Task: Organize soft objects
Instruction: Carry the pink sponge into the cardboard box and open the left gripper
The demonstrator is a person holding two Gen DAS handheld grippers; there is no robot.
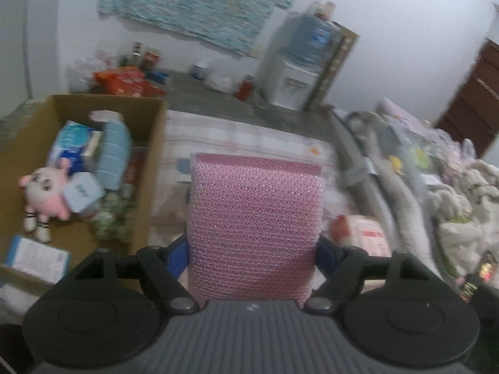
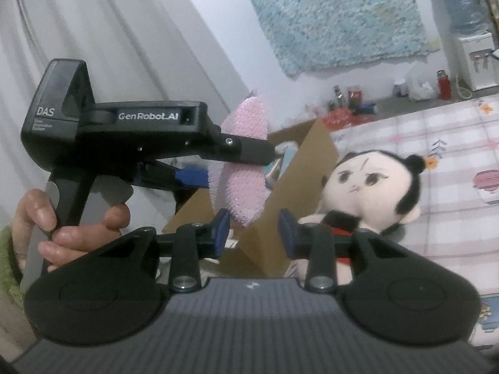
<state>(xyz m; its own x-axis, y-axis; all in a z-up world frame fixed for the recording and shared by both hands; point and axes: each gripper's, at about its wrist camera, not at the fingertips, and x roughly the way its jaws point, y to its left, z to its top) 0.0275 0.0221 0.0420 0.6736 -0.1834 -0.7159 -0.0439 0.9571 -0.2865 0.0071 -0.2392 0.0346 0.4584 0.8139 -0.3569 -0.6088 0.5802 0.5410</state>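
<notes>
My left gripper (image 1: 252, 249) is shut on a pink mesh sponge (image 1: 254, 218) and holds it in the air above the bed, to the right of a cardboard box (image 1: 149, 155). The box holds a pink plush (image 1: 46, 193), blue tissue packs (image 1: 112, 152) and other soft items. In the right wrist view the left gripper (image 2: 237, 168) shows side-on with the pink sponge (image 2: 246, 187) above the box (image 2: 312, 155). My right gripper (image 2: 254, 233) is open and empty. A black-haired doll (image 2: 371, 187) lies on the bed just beyond its right finger.
The bed has a checked sheet (image 2: 452, 143). Blankets and clothes (image 1: 452, 193) are piled at the right, with a pink packet (image 1: 368, 237) near them. A water dispenser (image 1: 299, 68), snack bags (image 1: 124, 81) and bottles stand on the floor by the wall.
</notes>
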